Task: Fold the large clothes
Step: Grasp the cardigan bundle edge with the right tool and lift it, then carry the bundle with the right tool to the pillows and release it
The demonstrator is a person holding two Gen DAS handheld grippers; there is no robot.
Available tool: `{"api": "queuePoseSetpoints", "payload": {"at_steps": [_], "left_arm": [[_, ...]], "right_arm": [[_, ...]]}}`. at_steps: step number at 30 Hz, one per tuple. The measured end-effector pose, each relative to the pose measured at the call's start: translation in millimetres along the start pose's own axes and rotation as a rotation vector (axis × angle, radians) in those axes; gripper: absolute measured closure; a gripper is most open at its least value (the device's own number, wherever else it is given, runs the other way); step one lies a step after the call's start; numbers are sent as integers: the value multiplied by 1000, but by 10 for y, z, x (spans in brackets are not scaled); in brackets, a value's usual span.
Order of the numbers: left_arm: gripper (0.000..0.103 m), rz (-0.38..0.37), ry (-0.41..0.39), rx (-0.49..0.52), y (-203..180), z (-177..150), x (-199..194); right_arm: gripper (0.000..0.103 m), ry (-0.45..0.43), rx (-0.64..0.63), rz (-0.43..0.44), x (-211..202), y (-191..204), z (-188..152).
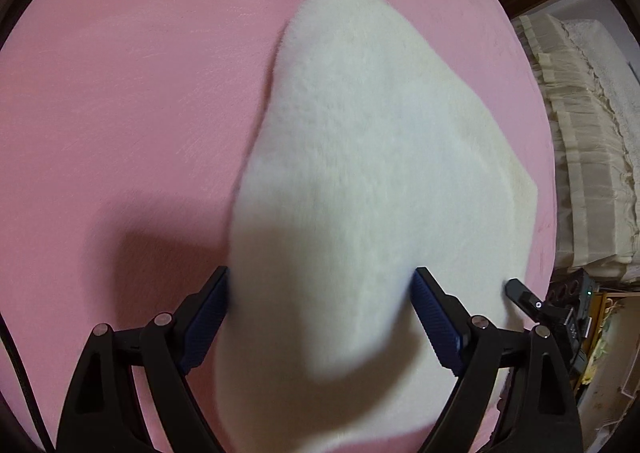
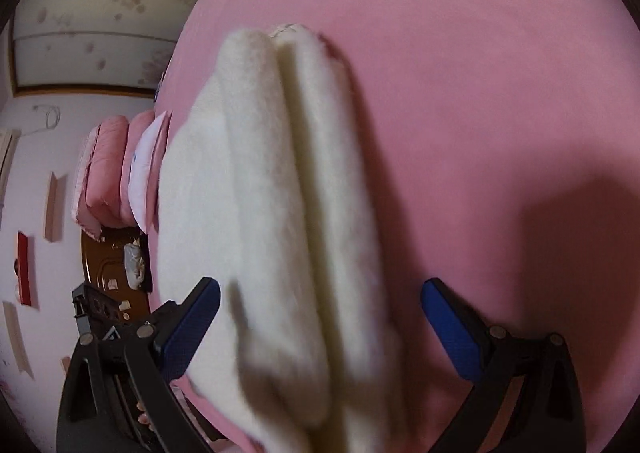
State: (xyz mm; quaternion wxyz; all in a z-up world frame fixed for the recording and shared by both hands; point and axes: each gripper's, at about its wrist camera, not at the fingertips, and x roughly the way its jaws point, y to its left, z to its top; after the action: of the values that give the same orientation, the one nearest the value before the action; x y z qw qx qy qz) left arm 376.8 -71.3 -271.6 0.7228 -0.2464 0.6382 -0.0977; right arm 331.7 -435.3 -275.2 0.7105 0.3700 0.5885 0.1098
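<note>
Pink bedding (image 1: 120, 93) fills most of both wrist views, spread smooth over a bed, with a cream ruffled bed skirt or cover (image 1: 580, 141) at 3 o'clock in the left wrist view and stacked pink pillows (image 2: 116, 169) against a pale wall at 9 o'clock in the right wrist view. On the pink surface lies a white fleecy garment (image 1: 360, 153), folded into thick layers; in the right wrist view it shows as two long padded rolls side by side (image 2: 280, 193), running from 12 o'clock down toward 6 o'clock. Left tool (image 1: 320, 293) stands with its jaws wide apart, the blue pads (image 1: 208, 317) on either side of the garment's near end, which passes blurred between them; the cloth brushes close to both pads, but whether they press on it cannot be told. Right tool (image 2: 320, 305) is likewise spread wide, its left pad (image 2: 192, 325) against the edge of the white fleece and its right pad (image 2: 448, 325) standing clear over bare pink bedding. Part of the right tool's dark tip (image 1: 524, 293) shows at 4 o'clock in the left wrist view, at the garment's edge. Fingertips of the person's hand (image 2: 142, 413) show below the right tool's frame at 7 o'clock
</note>
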Motion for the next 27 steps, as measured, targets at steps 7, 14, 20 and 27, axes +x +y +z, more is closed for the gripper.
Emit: {"api": "queuePoseSetpoints", "payload": {"at_steps": [7,14,20,27], "left_arm": [[10,-76,-3,-17,61,111,276],[26,-70,-24,15,38,56,258],[34,-96,-42,37,3,62,47],[38,-240,26,2,404,2,-246]], "right_arm": [[14,19,-140,-2,252,290,174],[53,-8,-158,-3,139,384,149],[66,-46,-273,-86,-45,757,3],[67,-127,-421,-159,-179,1654,-437]]}}
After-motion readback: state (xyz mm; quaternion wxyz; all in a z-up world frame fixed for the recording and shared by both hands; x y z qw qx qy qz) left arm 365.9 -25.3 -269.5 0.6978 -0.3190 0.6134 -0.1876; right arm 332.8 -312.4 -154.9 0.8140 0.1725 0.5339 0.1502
